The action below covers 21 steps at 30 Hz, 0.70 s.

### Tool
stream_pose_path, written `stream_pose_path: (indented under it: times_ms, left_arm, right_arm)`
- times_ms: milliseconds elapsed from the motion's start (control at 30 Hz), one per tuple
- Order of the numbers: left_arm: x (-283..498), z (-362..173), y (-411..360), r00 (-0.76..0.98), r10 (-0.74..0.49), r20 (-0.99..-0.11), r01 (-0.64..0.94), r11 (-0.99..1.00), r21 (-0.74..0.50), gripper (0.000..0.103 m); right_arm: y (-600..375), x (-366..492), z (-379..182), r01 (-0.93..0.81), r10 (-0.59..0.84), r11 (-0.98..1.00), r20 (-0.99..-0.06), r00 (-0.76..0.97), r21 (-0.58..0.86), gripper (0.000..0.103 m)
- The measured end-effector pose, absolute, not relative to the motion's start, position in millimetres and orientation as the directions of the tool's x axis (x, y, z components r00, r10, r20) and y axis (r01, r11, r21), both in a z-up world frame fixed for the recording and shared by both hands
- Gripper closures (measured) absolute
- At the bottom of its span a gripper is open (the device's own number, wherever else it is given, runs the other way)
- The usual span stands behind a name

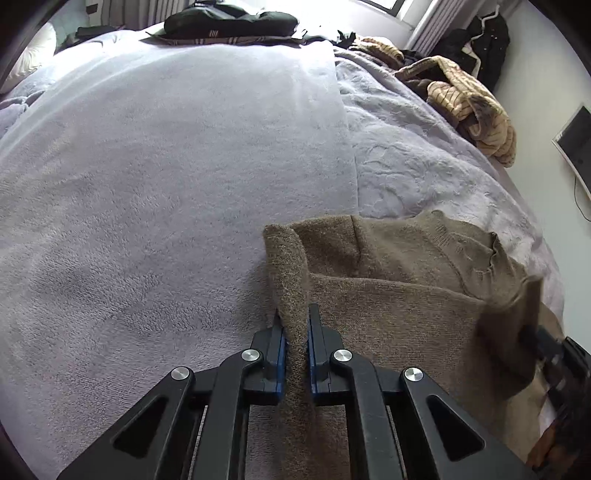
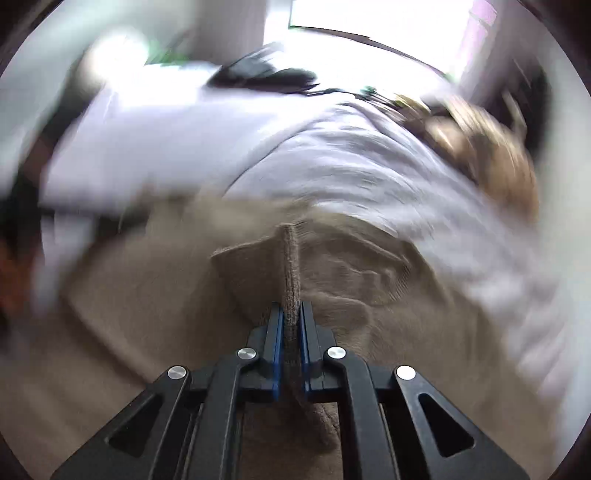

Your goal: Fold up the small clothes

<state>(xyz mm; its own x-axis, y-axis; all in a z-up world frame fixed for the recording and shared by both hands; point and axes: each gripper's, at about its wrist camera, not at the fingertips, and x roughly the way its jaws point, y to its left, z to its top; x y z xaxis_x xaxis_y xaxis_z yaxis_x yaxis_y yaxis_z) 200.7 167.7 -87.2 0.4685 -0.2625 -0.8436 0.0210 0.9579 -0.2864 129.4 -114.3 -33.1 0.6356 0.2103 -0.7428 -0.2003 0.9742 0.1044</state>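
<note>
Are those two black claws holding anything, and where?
Yes. Both grip the brown sweater: the left gripper pinches a raised fold at its edge, the right gripper another upright fold.

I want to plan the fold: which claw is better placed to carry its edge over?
Probably the left claw: it grips the brown sweater edge beside open blanket.

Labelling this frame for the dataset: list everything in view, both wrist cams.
brown knit garment: 1, brown, near edge of bed, pinched at two spots
blanket: 1, pale lilac, covers bed
dark clothes: 1 pile, black, far end of bed
striped garment: 1 heap, tan with dark stripes, far right of bed
monitor: 1, white frame, right wall
left tongs: 1, black with blue pads, shut on brown knit
right tongs: 1, same, shut on brown knit
</note>
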Motion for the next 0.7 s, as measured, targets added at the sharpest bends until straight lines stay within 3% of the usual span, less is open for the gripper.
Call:
stream_pose_path:
  times_ms: [167, 233, 433, 533, 700]
  left_arm:
    - [198.8, -92.2, 170.4, 0.476, -0.274, -0.836, 0.019, 0.953, -0.301, 0.093]
    - [197.8, -89.1, 170.8, 0.491, -0.267, -0.829, 0.014, 0.954, -0.299, 0.093]
    - [200.0, -88.9, 179.7, 0.507, -0.241, -0.827, -0.003, 0.96, -0.282, 0.093]
    - [200.0, -99.0, 185.2, 0.499, -0.253, -0.829, -0.022, 0.952, -0.304, 0.093]
    - [196.0, -90.4, 186.6, 0.51, -0.249, -0.823, -0.03, 0.951, -0.307, 0.092]
  right_arm:
    - [-257.8, 125.8, -96.0, 0.264, 0.352, 0.772, -0.736, 0.578, 0.578, 0.094]
    - [-286.2, 115.5, -119.8, 0.305, 0.452, 0.636, -0.662, 0.597, 0.709, 0.095]
    - [-274.6, 126.1, -104.1, 0.249, 0.483, 0.624, -0.616, 0.623, 0.741, 0.095]
    - [-273.5, 119.1, -104.2, 0.331, 0.378, 0.68, -0.699, 0.607, 0.655, 0.095]
    - [-283.0, 76.4, -97.1, 0.371, 0.339, 0.643, -0.683, 0.646, 0.67, 0.094]
